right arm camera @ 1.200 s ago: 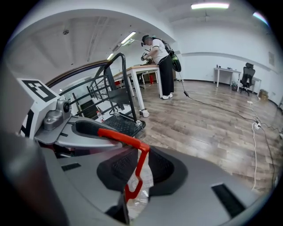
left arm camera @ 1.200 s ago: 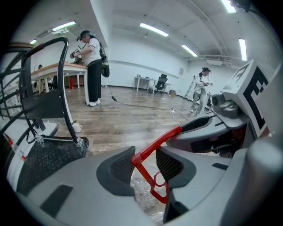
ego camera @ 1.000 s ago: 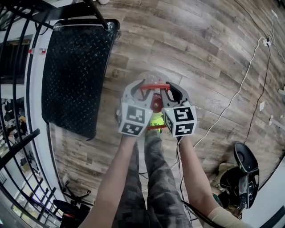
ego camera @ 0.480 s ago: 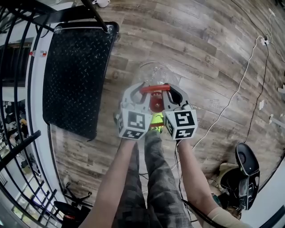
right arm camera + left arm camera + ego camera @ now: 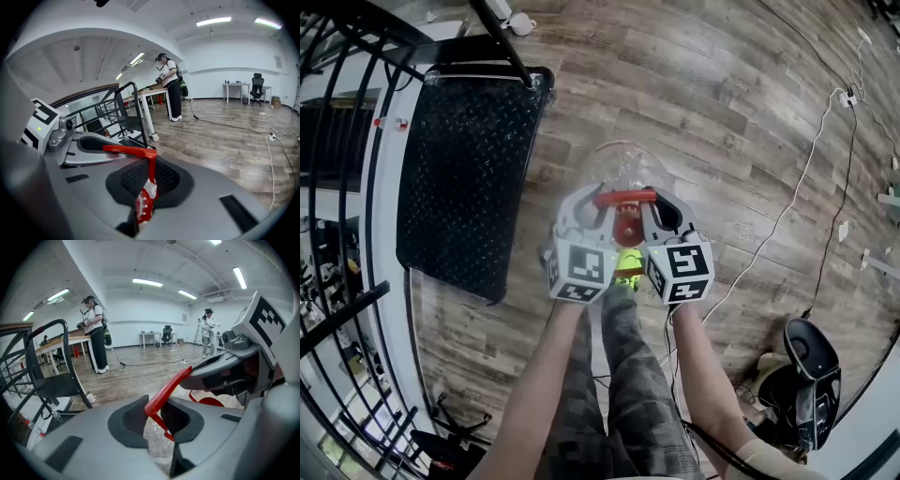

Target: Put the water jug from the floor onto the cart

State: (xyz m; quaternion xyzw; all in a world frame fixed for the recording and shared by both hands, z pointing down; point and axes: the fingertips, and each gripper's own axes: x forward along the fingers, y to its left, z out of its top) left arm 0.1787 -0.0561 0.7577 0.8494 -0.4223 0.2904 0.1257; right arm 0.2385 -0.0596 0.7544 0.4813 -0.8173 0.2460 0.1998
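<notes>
A: Lighting?
B: Bright, even; ceiling strips [image 5: 147,282] overhead, soft shadows on floor [image 5: 722,103].
A: Faults?
B: Heavy fisheye bending, black corners in both gripper views; foreground soft; pale glints on jug [image 5: 623,164].

water jug [image 5: 623,161]: clear, likely plastic | cart deck [image 5: 459,169]: matt tread-plate | floor [image 5: 722,112]: wood planks

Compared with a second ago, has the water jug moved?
Yes. The water jug has risen toward the camera: its clear body looks larger against the floor planks next to the cart than it did then.
</notes>
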